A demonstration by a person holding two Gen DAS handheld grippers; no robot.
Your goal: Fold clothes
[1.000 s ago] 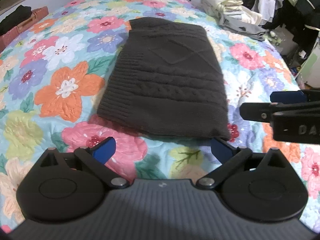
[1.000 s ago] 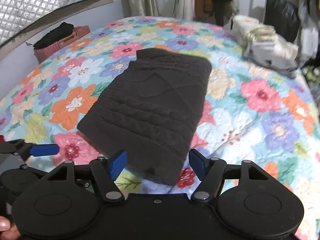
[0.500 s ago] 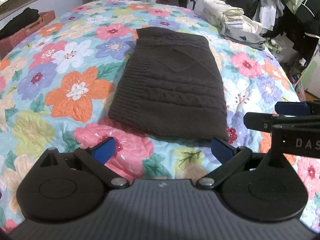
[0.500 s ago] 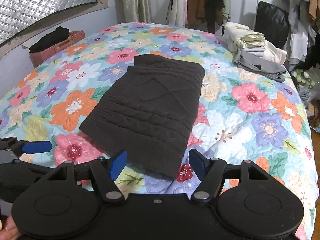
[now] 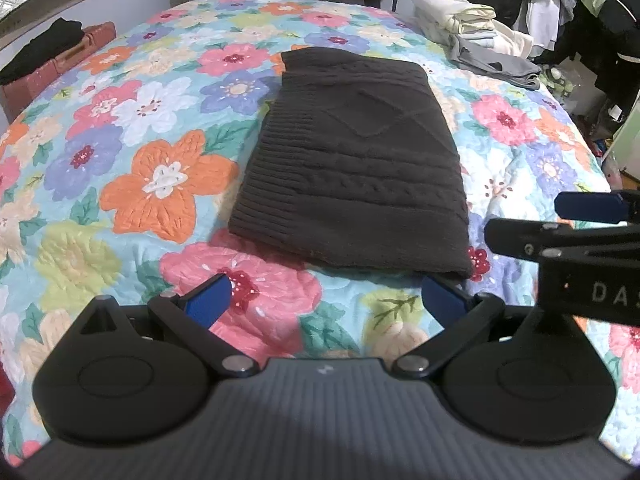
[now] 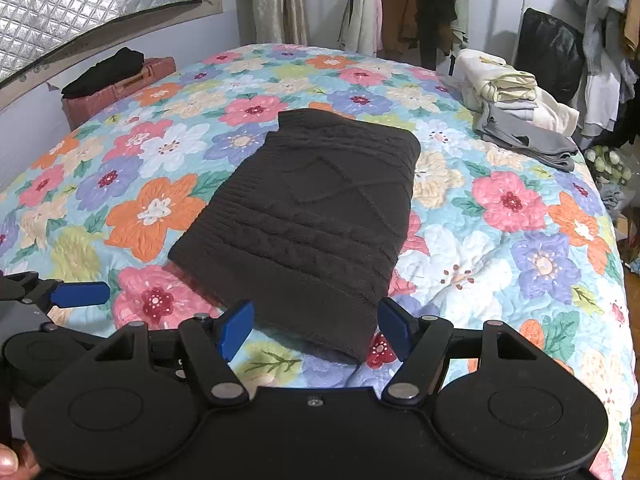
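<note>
A dark brown knitted sweater (image 5: 356,168) lies folded into a flat rectangle on the flowered bedspread (image 5: 152,184); it also shows in the right wrist view (image 6: 312,216). My left gripper (image 5: 326,300) is open and empty, held above the bed just short of the sweater's near edge. My right gripper (image 6: 316,330) is open and empty, above the sweater's near right corner. The right gripper shows at the right edge of the left wrist view (image 5: 568,240). The left gripper's blue fingertip (image 6: 80,294) shows at the left of the right wrist view.
A stack of folded light and grey clothes (image 6: 516,108) sits at the bed's far right corner. A reddish case with a black garment on it (image 6: 116,80) stands at the far left by the wall. Hanging clothes (image 6: 400,8) line the back. The bed's right edge drops to a cluttered floor.
Both grippers have drawn back and risen from the sweater, so it looks smaller and farther. The sweater has not moved. Both jaws stay open.
</note>
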